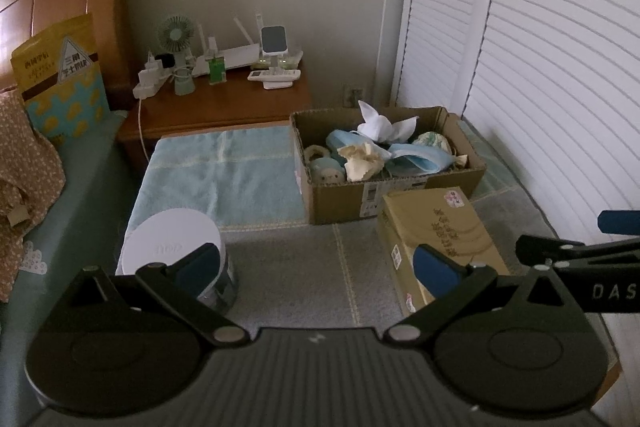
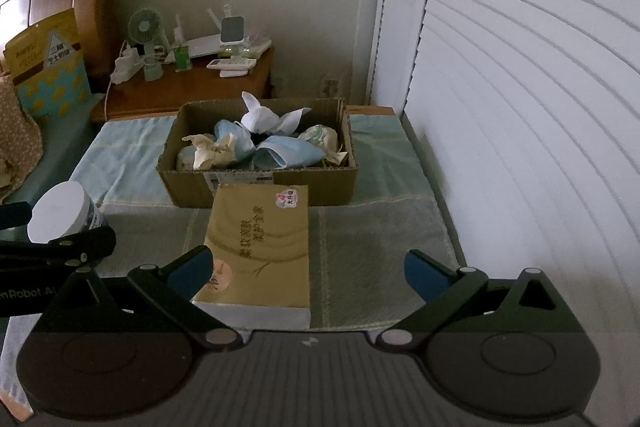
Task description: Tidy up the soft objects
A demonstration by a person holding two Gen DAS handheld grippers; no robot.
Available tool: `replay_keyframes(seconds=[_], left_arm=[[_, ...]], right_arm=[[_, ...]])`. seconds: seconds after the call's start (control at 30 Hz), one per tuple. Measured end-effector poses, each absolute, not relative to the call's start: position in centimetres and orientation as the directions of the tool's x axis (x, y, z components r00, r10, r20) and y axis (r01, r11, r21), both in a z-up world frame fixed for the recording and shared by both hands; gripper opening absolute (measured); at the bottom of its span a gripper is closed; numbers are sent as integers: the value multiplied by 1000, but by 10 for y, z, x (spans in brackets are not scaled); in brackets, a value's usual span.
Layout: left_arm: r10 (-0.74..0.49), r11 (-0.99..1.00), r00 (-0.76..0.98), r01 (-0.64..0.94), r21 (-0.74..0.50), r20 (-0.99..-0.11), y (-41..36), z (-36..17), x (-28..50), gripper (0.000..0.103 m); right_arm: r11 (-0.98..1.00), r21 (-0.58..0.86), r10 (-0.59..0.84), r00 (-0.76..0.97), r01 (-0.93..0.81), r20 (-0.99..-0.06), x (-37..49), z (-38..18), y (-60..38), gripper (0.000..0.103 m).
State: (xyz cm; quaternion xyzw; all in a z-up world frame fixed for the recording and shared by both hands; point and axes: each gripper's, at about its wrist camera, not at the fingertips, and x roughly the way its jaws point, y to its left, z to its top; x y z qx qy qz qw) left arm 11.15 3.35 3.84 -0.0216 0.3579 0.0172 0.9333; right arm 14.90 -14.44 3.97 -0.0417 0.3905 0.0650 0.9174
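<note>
Right wrist view: both claws, left point(image 1: 316, 263) and right point(image 2: 306, 269), were held apart, empty, before a box point(image 2: 256, 187) filled with cloths point(image 2: 276, 119).

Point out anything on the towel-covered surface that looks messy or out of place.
The cardboard box is heaped untidily: a white cloth sticks up above its rim, with blue face masks and crumpled beige paper tangled on top. The yellow book and white-lidded jar lie neatly. Both hand-held grippers are open and hold nothing.
</note>
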Motion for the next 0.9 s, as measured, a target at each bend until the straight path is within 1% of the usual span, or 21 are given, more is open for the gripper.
replay_keyframes(seconds=[0.9], left_arm=[[22, 999, 742, -48, -21, -670, 30, 39, 111, 102]], right_arm=[[989, -30, 77, 694, -142, -716, 147, 41, -146, 103]])
